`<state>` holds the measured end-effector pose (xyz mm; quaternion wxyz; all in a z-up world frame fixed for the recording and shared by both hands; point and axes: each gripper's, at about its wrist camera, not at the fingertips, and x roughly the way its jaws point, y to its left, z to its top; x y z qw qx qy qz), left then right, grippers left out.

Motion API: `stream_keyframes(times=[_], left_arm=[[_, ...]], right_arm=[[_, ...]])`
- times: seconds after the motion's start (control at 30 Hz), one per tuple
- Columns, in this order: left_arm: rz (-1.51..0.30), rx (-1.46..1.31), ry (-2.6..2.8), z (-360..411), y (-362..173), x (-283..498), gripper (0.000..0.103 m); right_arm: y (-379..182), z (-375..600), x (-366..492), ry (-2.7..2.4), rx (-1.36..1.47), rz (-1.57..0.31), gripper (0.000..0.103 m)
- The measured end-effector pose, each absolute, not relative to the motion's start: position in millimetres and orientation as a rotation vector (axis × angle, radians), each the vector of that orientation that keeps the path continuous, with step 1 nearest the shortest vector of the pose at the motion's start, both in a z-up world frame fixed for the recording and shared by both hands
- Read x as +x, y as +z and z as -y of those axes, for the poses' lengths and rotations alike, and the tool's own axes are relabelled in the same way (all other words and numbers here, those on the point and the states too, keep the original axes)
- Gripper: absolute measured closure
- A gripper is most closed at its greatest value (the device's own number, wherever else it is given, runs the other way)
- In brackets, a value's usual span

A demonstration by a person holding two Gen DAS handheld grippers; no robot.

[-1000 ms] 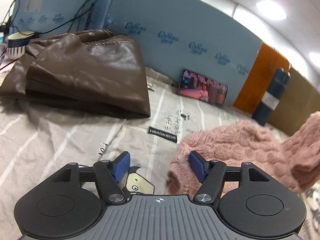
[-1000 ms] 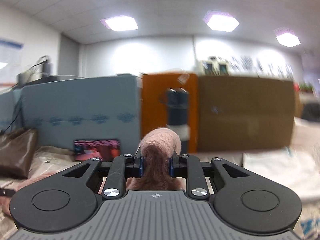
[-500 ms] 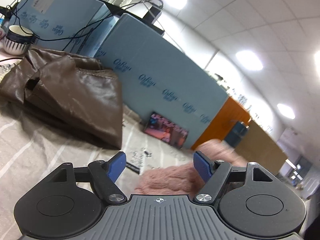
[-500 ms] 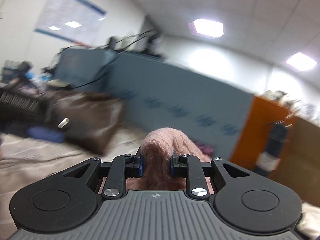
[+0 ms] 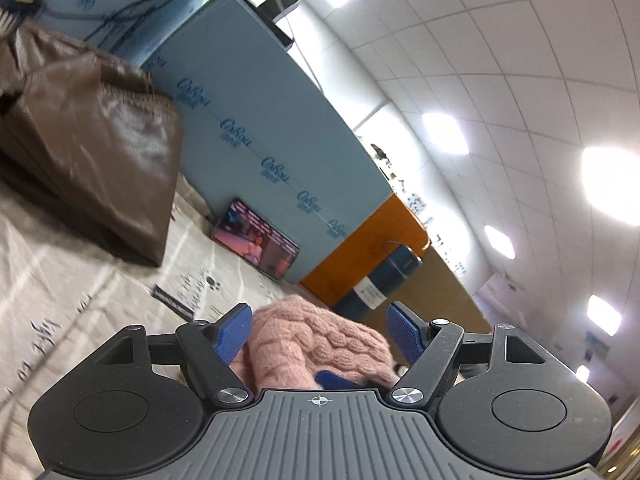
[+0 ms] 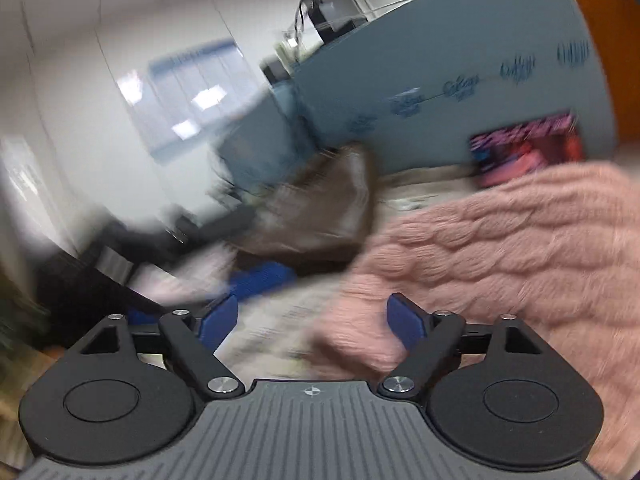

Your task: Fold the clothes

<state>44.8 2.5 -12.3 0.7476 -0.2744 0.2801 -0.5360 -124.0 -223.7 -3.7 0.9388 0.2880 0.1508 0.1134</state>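
Note:
A pink cable-knit sweater (image 5: 316, 344) lies bunched on the beige printed sheet (image 5: 60, 280). My left gripper (image 5: 320, 334) is open, its blue pads on either side of the bunched knit without closing on it. In the right wrist view the sweater (image 6: 500, 248) fills the right side, blurred. My right gripper (image 6: 310, 320) is open and empty, its right pad at the sweater's edge. A blue pad of the other gripper (image 6: 260, 278) shows beyond it.
A folded brown leather garment (image 5: 92, 160) lies at the back left; it also shows in the right wrist view (image 6: 316, 208). A blue foam board (image 5: 260, 140) stands behind, with a lit phone (image 5: 256, 246) leaning on it. A dark blue bottle (image 5: 380, 284) stands by an orange panel.
My right gripper has opened and let go of the pink sweater, and swung left. My left gripper has tilted upward and come over the bunched sweater.

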Motion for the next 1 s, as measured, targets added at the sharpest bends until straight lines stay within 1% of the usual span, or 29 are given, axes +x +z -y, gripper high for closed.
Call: stream_keyframes(times=[0.03,0.1,0.27,0.33,0.4,0.43,0.47,0.5,0.53,0.57,0.7,0.77,0.9,1.0], left_arm=[[-0.623,-0.581,-1.171,2.3,-13.1,44.7,0.027],[-0.644,-0.543,-1.169,12.0,-14.6,44.4,0.027],[-0.695,-0.448,-1.161,36.1,-18.3,43.8,0.027],[-0.715,-0.41,-1.158,45.8,-19.8,43.5,0.028],[-0.735,-0.371,-1.154,55.5,-21.2,43.3,0.031],[-0.745,-0.352,-1.151,60.3,-22.0,43.2,0.05],[-0.754,-0.333,-1.149,65.1,-22.7,43.0,0.076],[-0.728,-0.31,-1.156,66.1,-21.8,38.9,0.082],[-0.702,-0.288,-1.162,67.1,-20.8,34.7,0.084],[-0.665,-0.291,-1.169,63.3,-17.0,31.5,0.086],[-0.535,-0.333,-1.102,35.6,0.5,26.8,0.086],[-0.515,-0.305,-1.013,22.0,3.4,30.0,0.086],[-0.629,-0.318,-0.936,14.3,-15.2,41.9,0.085],[-0.688,-0.324,-0.902,18.3,-28.9,45.4,0.082]], right_arm=[[-1.8,231.8,-132.7,0.269,0.649,-0.277,0.016],[0.3,247.2,-148.7,0.29,0.734,-0.218,0.016],[-6.4,277.3,-179.1,0.154,0.831,-0.094,0.016],[-14.3,287.7,-184.6,0.126,0.895,-0.073,0.016],[-23.0,296.3,-185.9,0.116,0.953,-0.068,0.016],[-26.8,299.4,-186.9,0.114,0.974,-0.069,0.016],[-29.1,302.2,-188.4,0.111,0.986,-0.069,0.016],[-30.1,304.3,-189.2,0.107,0.993,-0.067,0.016],[-30.8,306.2,-189.9,0.106,0.997,-0.066,0.016],[-30.6,307.5,-190.6,0.111,0.996,-0.064,0.016],[-27.3,306.8,-193.8,0.166,0.971,-0.038,0.016],[-27.8,305.3,-191.6,0.195,0.96,-0.041,0.016],[-28.8,302.5,-182.2,0.242,0.952,-0.086,0.016],[-30.9,300.5,-176.2,0.196,0.939,-0.136,0.016]])
